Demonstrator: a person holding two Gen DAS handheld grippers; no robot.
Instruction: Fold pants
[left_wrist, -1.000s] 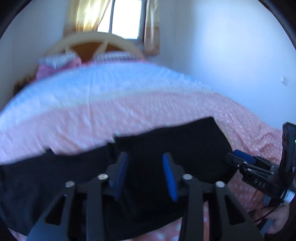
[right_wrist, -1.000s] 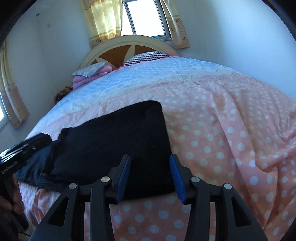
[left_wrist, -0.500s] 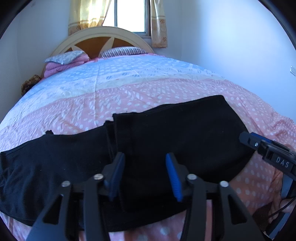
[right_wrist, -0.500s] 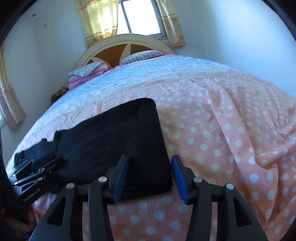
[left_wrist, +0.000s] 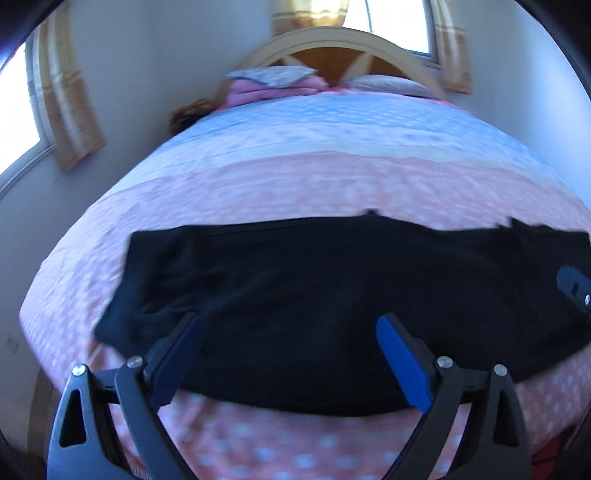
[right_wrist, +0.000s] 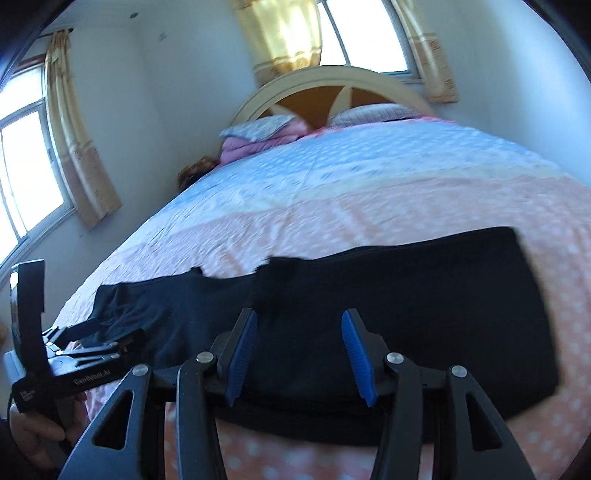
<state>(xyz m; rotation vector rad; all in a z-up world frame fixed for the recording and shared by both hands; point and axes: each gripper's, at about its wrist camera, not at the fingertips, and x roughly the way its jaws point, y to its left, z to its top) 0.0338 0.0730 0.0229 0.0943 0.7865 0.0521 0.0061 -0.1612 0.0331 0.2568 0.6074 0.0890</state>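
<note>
Left wrist view: showing the left gripper (left_wrist: 291, 354) nearest, jaws spread wide and holding nothing, hovering over the near edge of the black pants (left_wrist: 314, 295). Lying flat across the pink polka-dot bedspread (left_wrist: 258, 184), stretching left to right along the foot of the bed, with the tip of the right gripper (left_wrist: 576, 291) peeking in at the right edge above the cloth. Further back, fading into a blue band of quilt, then pillows (left_wrist: 273, 75) against the arched headboard (left_wrist: 343, 44) and a curtained window behind. Right wrist view: showing the right gripper (right_wrist: 301, 354) with jaws parted moderately, gripping nothing, poised above the folded, thicker right portion of the pants (right_wrist: 406, 306). Sitting to the left, the left gripper (right_wrist: 92, 345) in a hand (right_wrist: 33, 432), resting near the thinner left end of the garment.
</note>
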